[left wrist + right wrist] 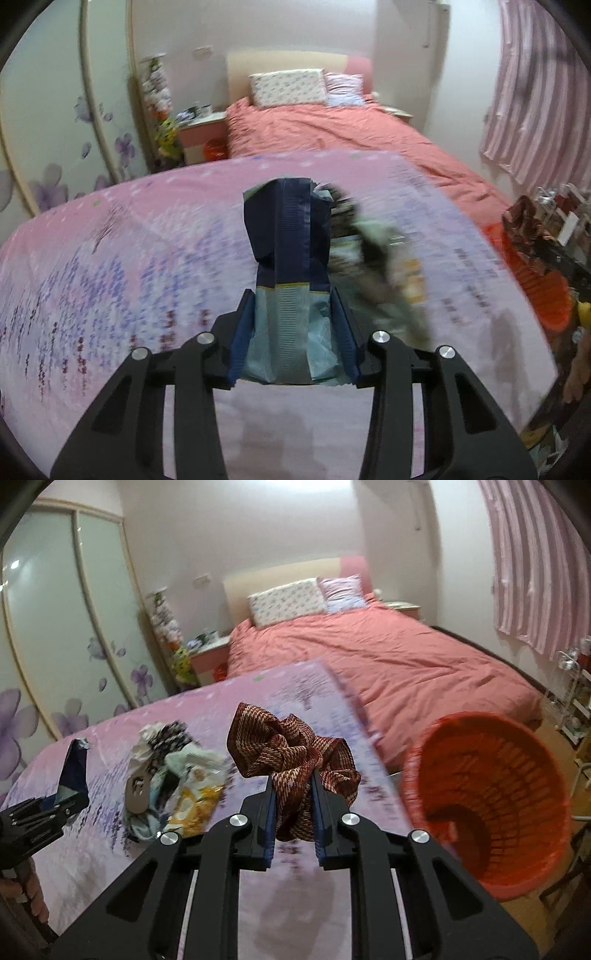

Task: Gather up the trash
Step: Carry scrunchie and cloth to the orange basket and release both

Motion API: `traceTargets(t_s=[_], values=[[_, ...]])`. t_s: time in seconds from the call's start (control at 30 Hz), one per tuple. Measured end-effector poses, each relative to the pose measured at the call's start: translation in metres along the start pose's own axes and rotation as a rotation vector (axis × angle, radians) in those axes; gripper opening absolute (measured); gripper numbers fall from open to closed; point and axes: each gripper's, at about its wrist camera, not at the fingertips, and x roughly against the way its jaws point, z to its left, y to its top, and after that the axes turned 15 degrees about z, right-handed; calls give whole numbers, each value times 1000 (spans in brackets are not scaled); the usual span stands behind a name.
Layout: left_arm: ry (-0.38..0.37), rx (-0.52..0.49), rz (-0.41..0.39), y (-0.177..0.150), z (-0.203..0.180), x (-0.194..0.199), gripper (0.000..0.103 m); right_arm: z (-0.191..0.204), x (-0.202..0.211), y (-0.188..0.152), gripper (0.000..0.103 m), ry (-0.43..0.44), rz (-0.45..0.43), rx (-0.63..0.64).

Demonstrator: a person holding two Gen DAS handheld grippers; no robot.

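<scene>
My left gripper (293, 302) is shut on a dark blue and light blue wrapper (288, 240), held upright above the pink table (110, 277). It also shows in the right wrist view (70, 794), at the far left. My right gripper (293, 775) is shut on a crumpled red-brown patterned wrapper (291, 746), held above the table near its right edge. A pile of crumpled wrappers (173, 775) lies on the table between the two grippers; it shows blurred in the left wrist view (380, 266). An orange plastic basket (487, 801) stands just right of the table.
A bed with a salmon cover (388, 657) lies behind the table. A wardrobe with flower-printed sliding doors (55, 627) is at the left. A nightstand (210, 653) stands by the bed. Pink curtains (535, 572) and a small rack (576, 686) are at the right.
</scene>
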Motion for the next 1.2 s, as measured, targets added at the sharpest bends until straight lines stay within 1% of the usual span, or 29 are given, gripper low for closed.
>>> traceTargets(t_s=[0.17,0.37,0.4,0.47,0.5,0.53,0.6,0.7,0.77,0.87,0.93,0.97,1.0,1.03,1.07,1.1,1.13,1.17,1.2], values=[[-78,-62,-34,9,-57,17,41,-34,28,0,17,-64,-59,-47],[-178,-159,-43,19,-134,21,41,-75,43,0,17,-132,-105,-99],[-204,-180,-42,21,-151,21,41,-81,44,0,17,-137,-108,-108],[-234,-204,-40,24,-173,18,41,-98,43,3,17,-146,-111,-136],[-260,-224,-35,26,-190,17,41,-105,42,4,17,-148,-111,-148],[-275,-234,-32,29,-196,14,41,-110,41,5,17,-148,-111,-158],[-313,-273,-20,31,-225,10,41,-123,35,6,17,-141,-105,-187],[-340,-327,-4,35,-261,-2,41,-143,28,5,17,-132,-95,-218],[-359,-347,10,38,-284,-12,41,-154,22,6,17,-123,-86,-235],[-383,-359,40,45,-307,-31,42,-173,17,7,17,-102,-71,-268],[-393,-364,67,47,-321,-45,44,-184,11,8,20,-84,-59,-287],[-392,-365,78,49,-326,-52,45,-189,8,9,25,-81,-53,-294],[-387,-364,88,51,-331,-59,48,-193,5,9,28,-77,-50,-299],[-383,-365,97,53,-336,-67,52,-197,3,9,28,-78,-49,-306],[-376,-362,106,55,-339,-73,55,-199,0,9,32,-77,-47,-310],[-370,-358,118,55,-340,-81,60,-201,-3,8,39,-70,-42,-314],[-362,-354,129,57,-341,-87,64,-203,-5,7,43,-65,-38,-318],[-355,-350,138,57,-341,-92,64,-204,-8,5,48,-63,-33,-322],[-346,-347,147,57,-338,-97,64,-205,-9,3,50,-64,-30,-323]])
